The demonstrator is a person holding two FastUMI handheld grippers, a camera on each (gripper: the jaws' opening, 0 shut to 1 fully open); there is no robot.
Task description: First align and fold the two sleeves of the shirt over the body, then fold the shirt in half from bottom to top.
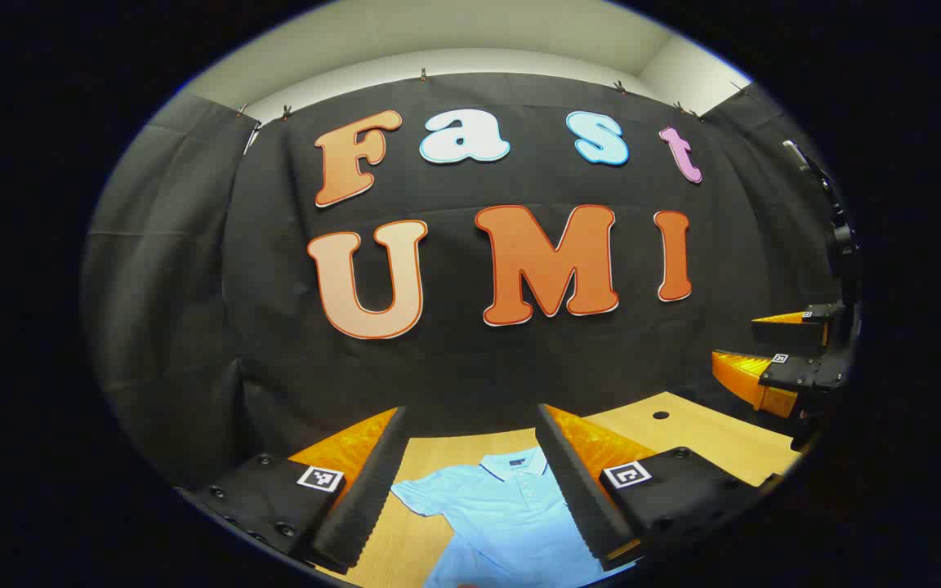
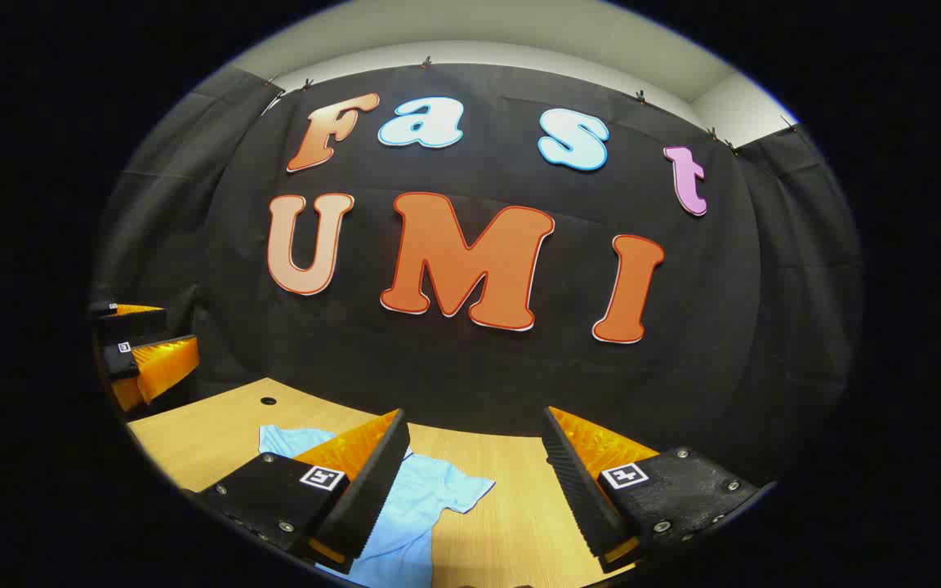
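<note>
Wooden table [image 1: 707,437] under us, black cloth wall behind | left gripper [image 1: 470,490] wide open and high up, holding nothing | right gripper [image 2: 470,490] wide open too | we see the blue shirt [image 1: 511,510] lying flat on the table below both, collar toward the wall

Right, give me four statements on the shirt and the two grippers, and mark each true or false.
1. The shirt lies on the table. True.
2. The left gripper is shut on a sleeve. False: it is open, holding nothing.
3. The right gripper is open. True.
4. Both sleeves are folded over the body. False: one sleeve lies spread out to the side.
</note>
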